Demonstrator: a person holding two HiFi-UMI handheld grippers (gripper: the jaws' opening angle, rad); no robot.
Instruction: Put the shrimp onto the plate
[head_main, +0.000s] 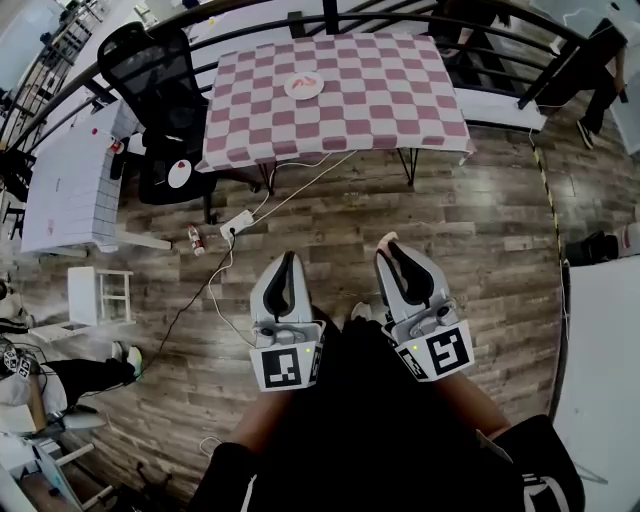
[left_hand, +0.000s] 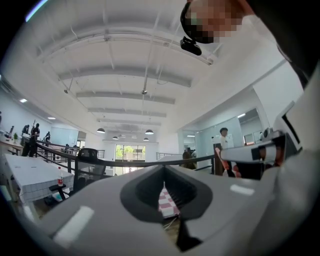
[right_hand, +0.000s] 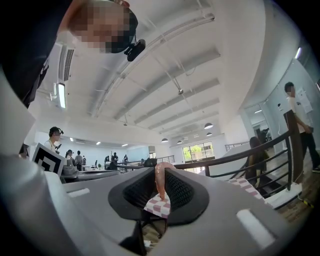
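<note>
A pink shrimp (right_hand: 160, 179) stands upright between the pads of my right gripper (right_hand: 160, 189), which is shut on it. In the head view its tip (head_main: 386, 238) pokes out past the right gripper (head_main: 389, 245). My left gripper (head_main: 288, 258) is beside it with its jaws together and nothing in them; it is seen again in the left gripper view (left_hand: 164, 187). Both are held close to my body over the wooden floor. Far ahead a white plate (head_main: 291, 90) lies on the pink checkered table (head_main: 380, 100), with a red-and-white shrimp-like piece (head_main: 306, 83) on it.
A black railing (head_main: 330, 25) curves behind the table. To its left stands a black office chair (head_main: 160, 80) with a small white dish (head_main: 179, 173) on the seat. A power strip (head_main: 237, 222) with cables, a bottle (head_main: 196, 240), a white stool (head_main: 100, 295) and a white table (head_main: 65, 190) are on the left.
</note>
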